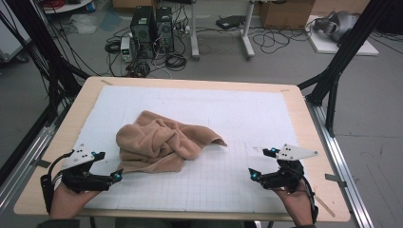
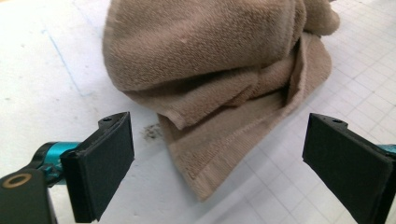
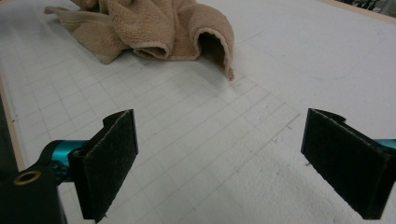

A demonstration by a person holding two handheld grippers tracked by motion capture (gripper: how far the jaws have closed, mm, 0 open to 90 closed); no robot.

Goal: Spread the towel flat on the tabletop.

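Note:
A crumpled tan towel (image 1: 161, 141) lies on the white gridded mat (image 1: 228, 180), left of the table's middle. My left gripper (image 1: 107, 166) sits at the near left, just beside the towel's near left corner, open with nothing between its pads. In the left gripper view the towel (image 2: 224, 79) bunches up right ahead of the open left gripper (image 2: 219, 163), its hem corner reaching toward the gap. My right gripper (image 1: 263, 163) rests at the near right, open and empty, well apart from the towel. From the right gripper view the towel (image 3: 154, 28) lies far ahead at upper left of the right gripper (image 3: 219, 163).
The mat covers a light wooden table (image 1: 304, 118) framed by metal rails. Beyond the far edge, computer towers (image 1: 152, 31), cables and boxes stand on the floor. A small speck of dirt (image 2: 150, 132) marks the mat beside the towel.

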